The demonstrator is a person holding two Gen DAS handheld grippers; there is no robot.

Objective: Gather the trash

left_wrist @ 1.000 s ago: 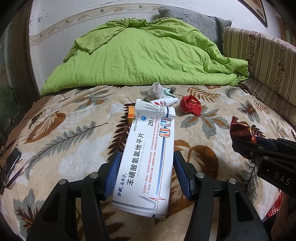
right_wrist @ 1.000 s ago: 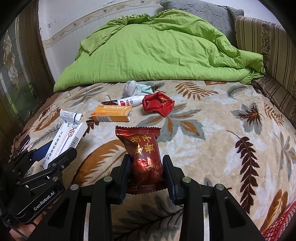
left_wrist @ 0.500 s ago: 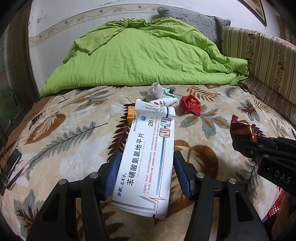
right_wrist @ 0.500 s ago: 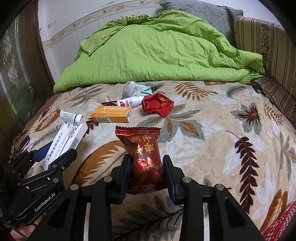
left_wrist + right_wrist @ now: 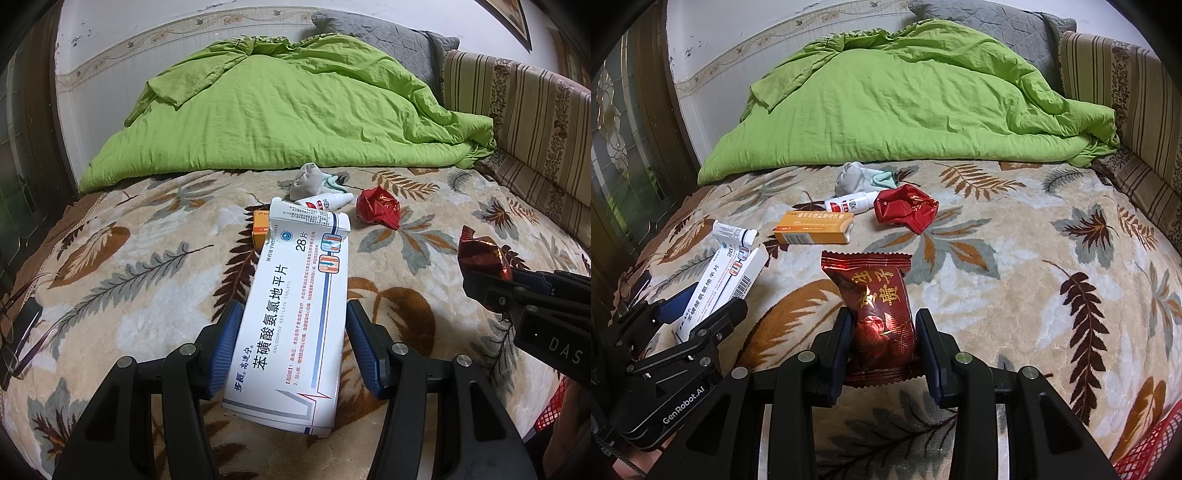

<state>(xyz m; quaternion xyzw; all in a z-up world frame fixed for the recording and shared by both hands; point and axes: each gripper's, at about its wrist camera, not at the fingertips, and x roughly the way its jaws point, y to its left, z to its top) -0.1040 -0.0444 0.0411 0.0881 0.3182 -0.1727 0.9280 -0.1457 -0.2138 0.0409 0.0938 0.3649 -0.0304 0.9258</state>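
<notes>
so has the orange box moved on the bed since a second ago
No. The orange box lies in the same place beside the white bottle and crumpled red wrapper.

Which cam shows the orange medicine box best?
Right wrist. The orange medicine box lies fully in view on the blanket, top face and end flap visible, in front of the white spray bottle. In the left wrist view only one end shows; the rest is hidden behind the white tablet box held by the left gripper.

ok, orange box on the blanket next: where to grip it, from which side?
Take the orange box across its narrow width, mid-length, from above. It lies flat, long side running left to right, with bare blanket front and back; its right end flap looks open, so avoid that end.
</notes>
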